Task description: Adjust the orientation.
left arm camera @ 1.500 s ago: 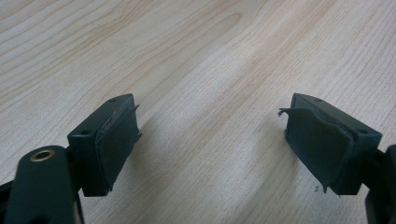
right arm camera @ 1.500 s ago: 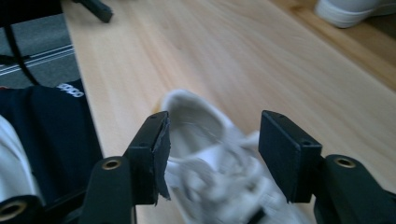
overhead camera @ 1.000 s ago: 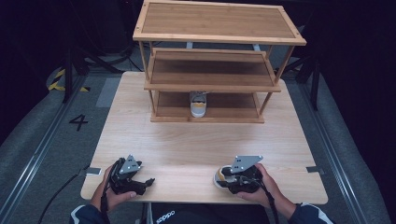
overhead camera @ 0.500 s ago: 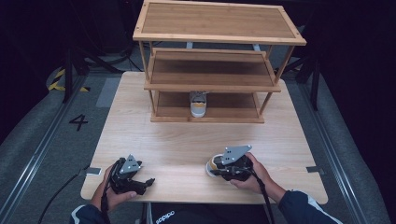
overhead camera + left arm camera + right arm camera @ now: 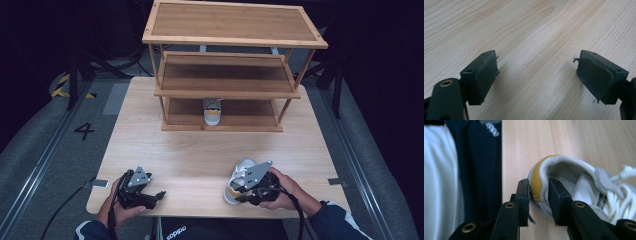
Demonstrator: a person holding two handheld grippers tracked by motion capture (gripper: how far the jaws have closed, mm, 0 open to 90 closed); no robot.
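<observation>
While our left gripper [image 5: 159, 194] rests at the desk's [image 5: 200, 150] near edge toward its left corner, our right gripper [image 5: 239, 191] is clamped on a shoe [image 5: 239, 176] near the same edge, right of the middle. In the right gripper view the two black jaws pinch the shoe's [image 5: 574, 185] heel collar: one pad sits outside against the mustard-yellow heel patch, the other inside the opening, with the padded rim squeezed between them. Our right gripper [image 5: 537, 202] has just been closing and then easing very slightly, and the rim is still caught in the grip. The shoe is white and grey with white laces, its toe pointing toward the desk's far edge and its heel toward us. Whether its sole touches the desk we cannot tell.

In the left gripper view our left gripper [image 5: 536, 75] has its jaws spread wide, and between them lies bare wood [image 5: 529, 37]. Our left hand [image 5: 120, 205] wraps its body from behind; our right hand [image 5: 282, 192] does the same on the other side.

At the far side of the desk stands a three-tier wooden rack [image 5: 230, 50]. On its bottom shelf, about midway along, sits a second shoe [image 5: 212, 111], white with a yellow band, heel toward us.
</observation>
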